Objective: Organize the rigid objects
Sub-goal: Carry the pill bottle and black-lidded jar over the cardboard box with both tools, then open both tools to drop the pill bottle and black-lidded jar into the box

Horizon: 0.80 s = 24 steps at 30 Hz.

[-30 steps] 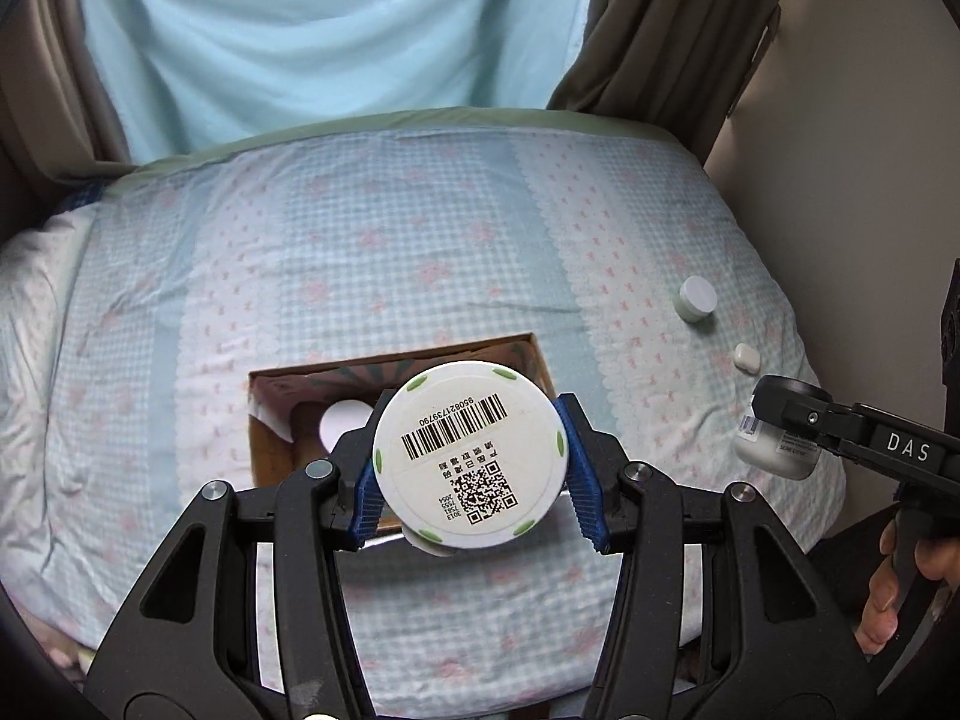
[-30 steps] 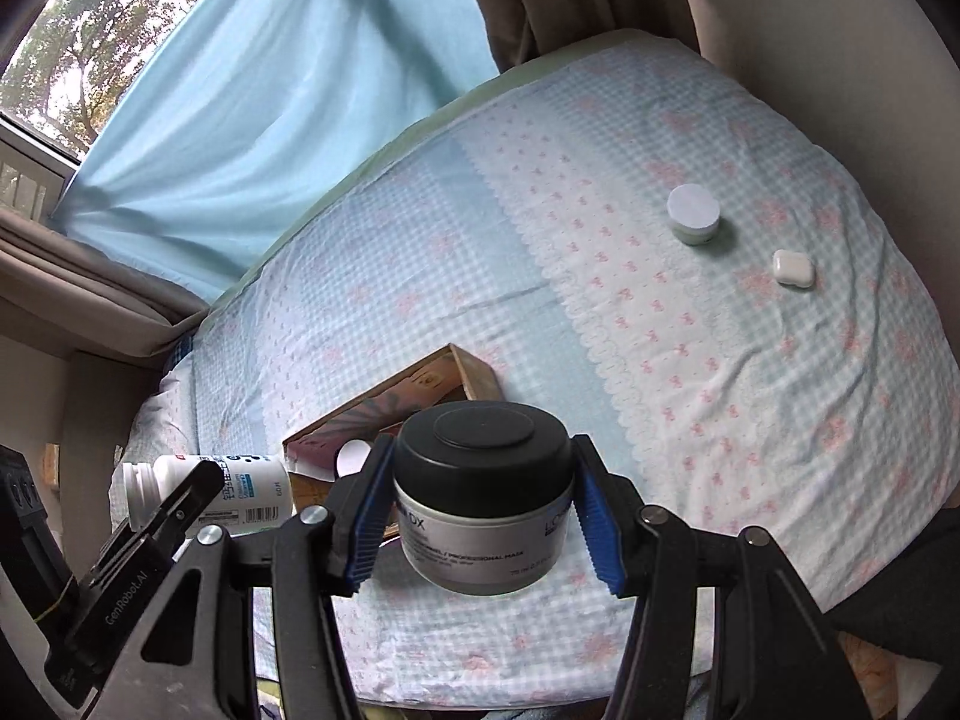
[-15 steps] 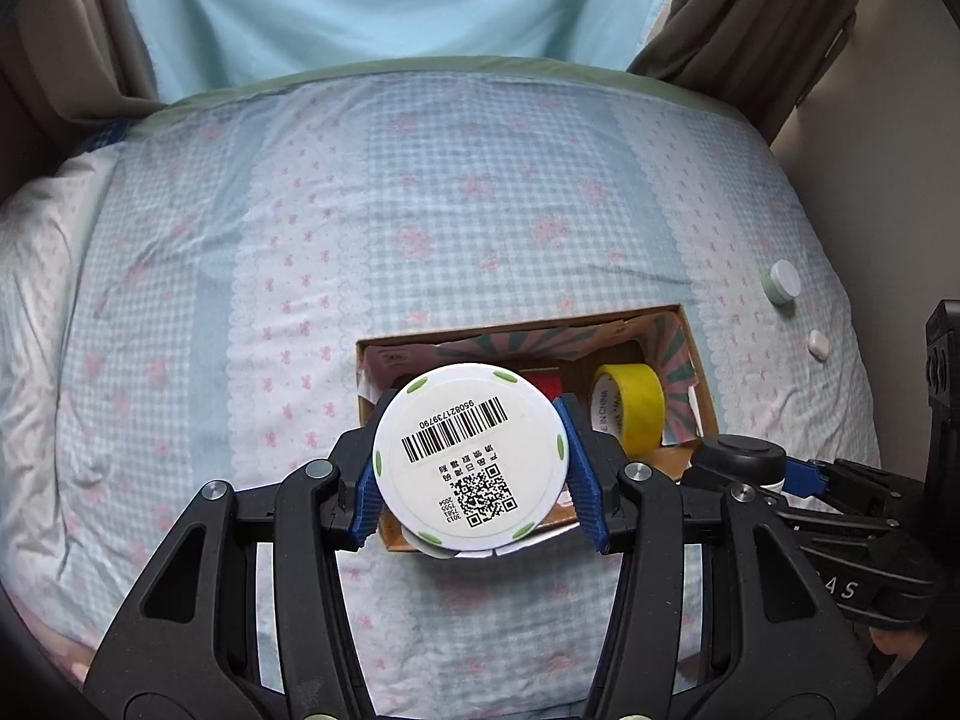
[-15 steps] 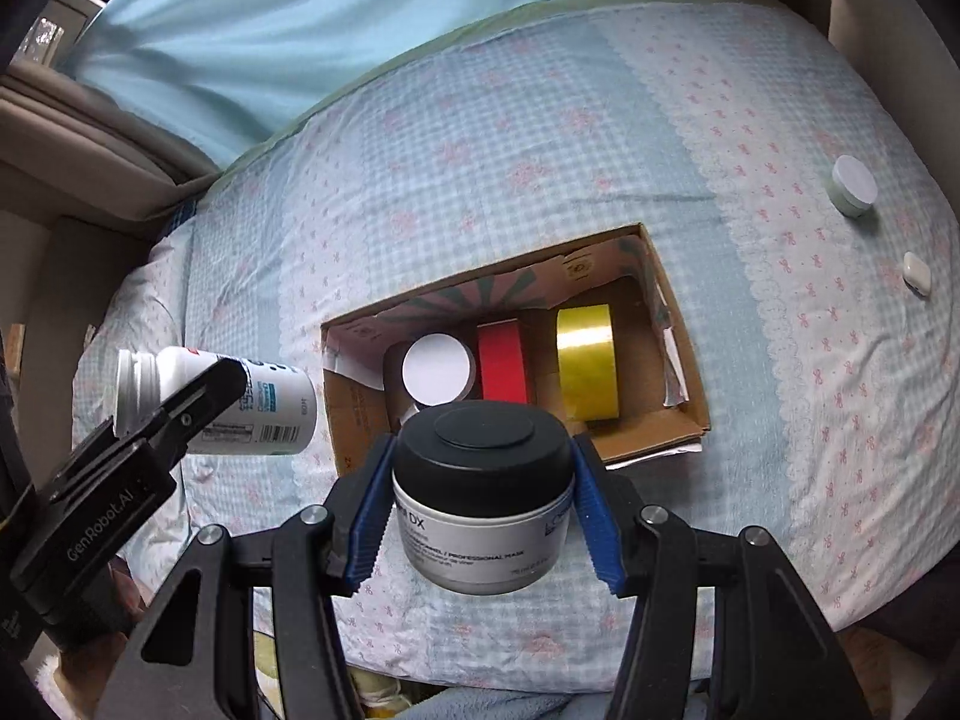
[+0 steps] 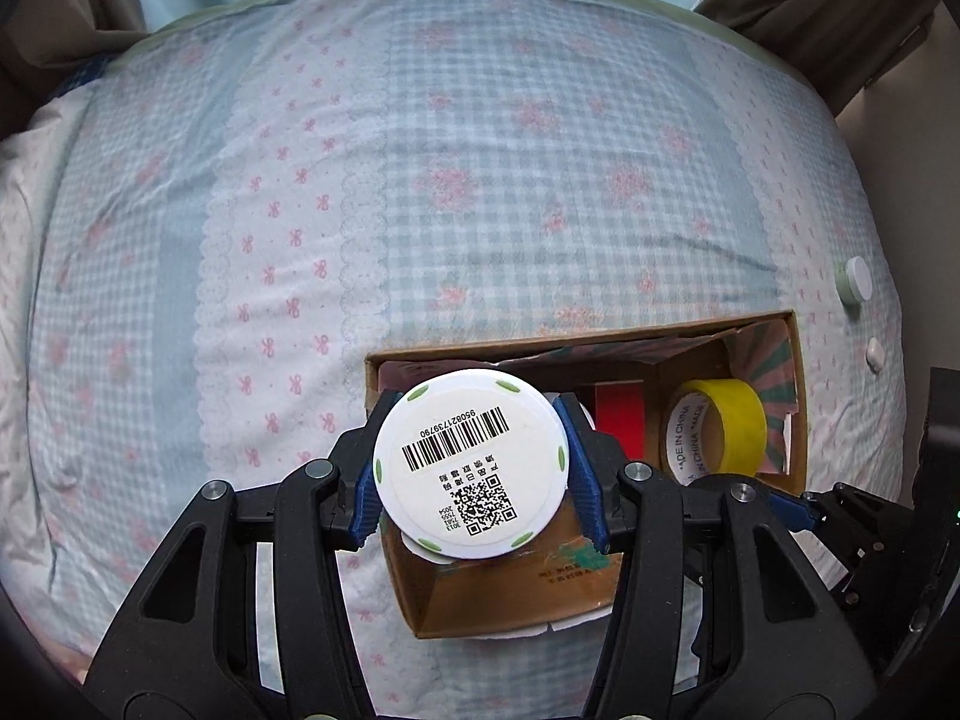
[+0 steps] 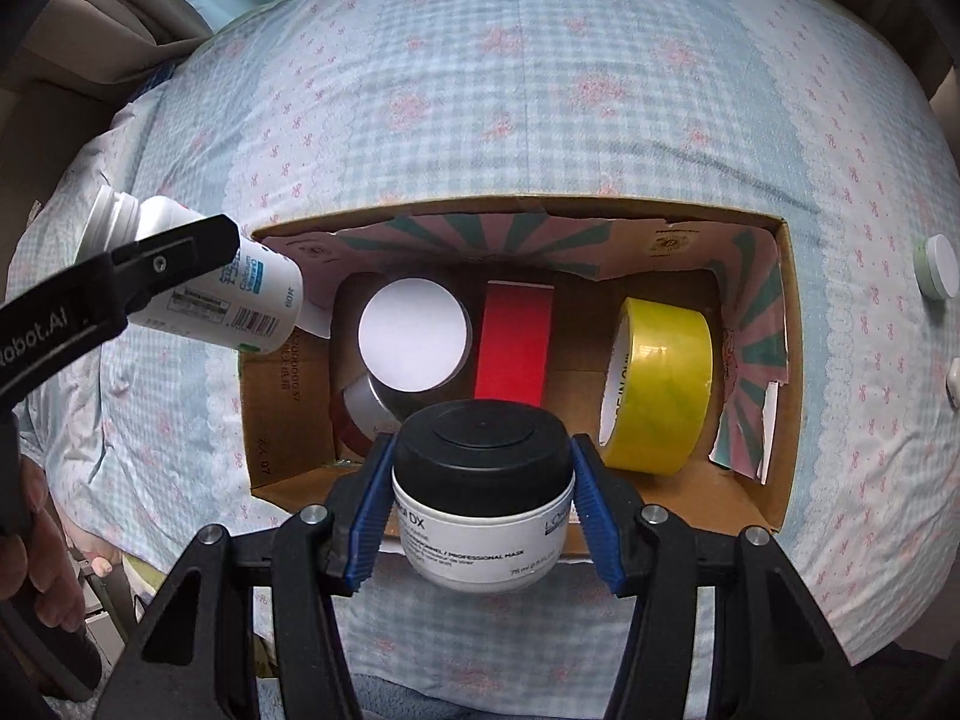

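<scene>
Below, the bed (image 5: 480, 192) filled most of both views, covered in a blue checked sheet with small pink flowers. On it sat an open cardboard box (image 6: 786, 372), with striped pink and green paper on its inner walls. Inside the box lay a roll of yellow tape (image 6: 660, 384) at the right, a flat red thing (image 6: 513, 348) in the middle, and a round tin with a white top (image 6: 414, 333) at the left.

The left hand-held gripper (image 5: 474, 474) was squeezed tight on a white bottle (image 5: 471, 471), its barcoded bottom facing the camera. The bottle hung over the left end of the box. The right hand-held gripper (image 6: 480, 501) was closed on a white jar with a black lid (image 6: 480, 480), held over the near edge of the box.

Two small things lay on the sheet, past the right side of the box: a little round white pot (image 6: 937, 267) and a tiny white case (image 5: 874, 353). They were apart from each other and well away from both bottle and jar.
</scene>
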Motion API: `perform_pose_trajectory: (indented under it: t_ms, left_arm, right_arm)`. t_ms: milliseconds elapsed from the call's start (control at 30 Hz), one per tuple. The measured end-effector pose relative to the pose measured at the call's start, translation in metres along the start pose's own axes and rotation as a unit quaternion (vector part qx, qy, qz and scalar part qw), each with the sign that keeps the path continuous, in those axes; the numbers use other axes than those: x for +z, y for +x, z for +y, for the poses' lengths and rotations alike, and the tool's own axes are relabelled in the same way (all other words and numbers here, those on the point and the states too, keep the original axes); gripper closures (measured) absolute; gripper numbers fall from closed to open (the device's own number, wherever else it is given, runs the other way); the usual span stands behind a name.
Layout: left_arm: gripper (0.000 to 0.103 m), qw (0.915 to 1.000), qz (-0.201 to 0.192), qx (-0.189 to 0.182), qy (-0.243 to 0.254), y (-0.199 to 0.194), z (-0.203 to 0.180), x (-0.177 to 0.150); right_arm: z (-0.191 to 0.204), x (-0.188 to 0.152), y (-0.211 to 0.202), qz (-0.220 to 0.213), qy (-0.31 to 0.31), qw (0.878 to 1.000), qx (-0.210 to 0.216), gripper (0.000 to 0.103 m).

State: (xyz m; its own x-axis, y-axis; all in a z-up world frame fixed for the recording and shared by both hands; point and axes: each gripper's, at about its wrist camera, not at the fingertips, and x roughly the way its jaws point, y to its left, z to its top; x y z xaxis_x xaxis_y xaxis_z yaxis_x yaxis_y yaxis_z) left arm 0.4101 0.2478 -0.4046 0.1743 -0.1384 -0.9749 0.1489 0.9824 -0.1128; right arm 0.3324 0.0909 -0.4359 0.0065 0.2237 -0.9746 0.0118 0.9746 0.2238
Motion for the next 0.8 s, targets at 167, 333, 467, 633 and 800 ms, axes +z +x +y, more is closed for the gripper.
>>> perform_pose_trajectory:
  t_ms: [167,333,467,633,800]
  left_arm:
    - [0.056,0.9996,0.027,0.009,0.005,0.03,-0.001,0.007]
    - [0.056,0.9987,0.048,0.014,0.014,0.046,-0.005,0.007]
    - [0.055,0.998,0.054,0.028,0.02,0.048,-0.01,0.006]
    - [0.0,0.9983,0.034,0.044,0.019,0.035,-0.008,0.005]
    - [0.0,0.9982,0.033,0.048,0.013,0.028,-0.004,-0.001]
  right_arm:
    - [-0.007,0.008,0.019,0.012,-0.016,1.0,-0.021,0.051]
    - [-0.011,0.011,0.032,0.038,-0.024,0.999,-0.013,0.051]
    - [-0.012,0.012,0.034,0.046,-0.028,0.998,-0.015,0.051]
    - [-0.014,0.009,0.034,0.053,-0.034,0.998,-0.011,0.04]
    - [-0.013,-0.002,0.023,0.031,-0.041,0.999,0.0,0.0]
